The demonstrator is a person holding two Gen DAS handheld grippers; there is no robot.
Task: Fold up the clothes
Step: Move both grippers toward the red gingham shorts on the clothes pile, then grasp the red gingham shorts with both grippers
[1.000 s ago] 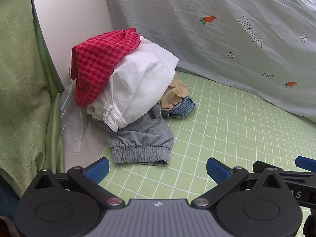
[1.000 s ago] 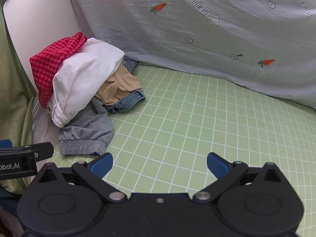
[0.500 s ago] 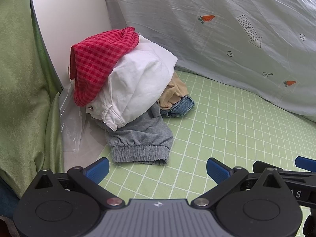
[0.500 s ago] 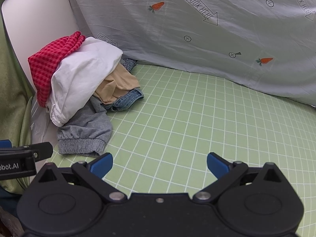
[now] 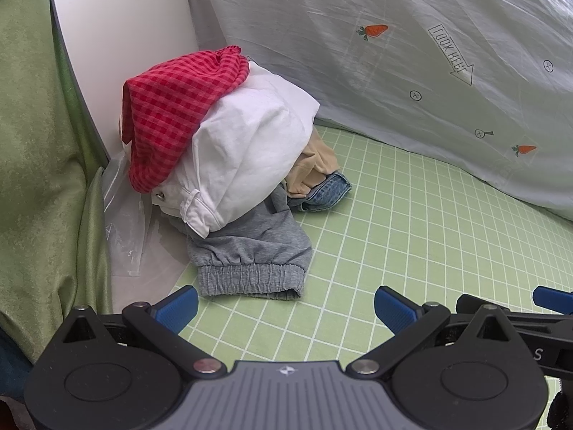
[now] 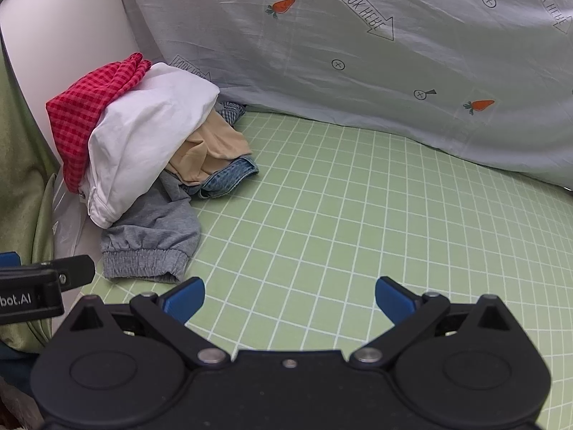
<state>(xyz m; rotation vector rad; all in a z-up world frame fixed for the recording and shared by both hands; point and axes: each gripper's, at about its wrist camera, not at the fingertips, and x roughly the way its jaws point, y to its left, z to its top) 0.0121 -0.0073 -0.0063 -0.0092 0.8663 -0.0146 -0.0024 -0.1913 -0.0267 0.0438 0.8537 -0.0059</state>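
A: At ten o'clock on the mat [image 5: 412, 236], against the white board [image 5: 118, 36], I read the pile [image 5: 229, 165]: red check cloth [image 5: 172, 114] on top, white garment [image 5: 250, 150] beneath it, grey sweatpants [image 5: 250, 251] at the bottom with the elastic cuff toward me.

B: And at the pile's three o'clock side?

A: A tan piece [image 6: 207, 150] over a denim hem [image 6: 229, 177], both tucked under the white garment. A clear plastic bag [image 5: 125, 222] lies at the pile's nine o'clock, beside the green drape [image 5: 39, 161].

B: Tool state?

A: My left gripper [image 5: 286, 304] has its blue pads spread wide, nothing between them; it hovers just short of the sweatpants cuff, apart from it. My right gripper [image 6: 290, 295] is likewise spread wide and holds nothing, over bare mat at the pile's four o'clock.

B: Background?

A: A pale sheet [image 6: 394, 71] printed with carrots and arrows hangs from twelve to three o'clock, meeting the mat's far edge.
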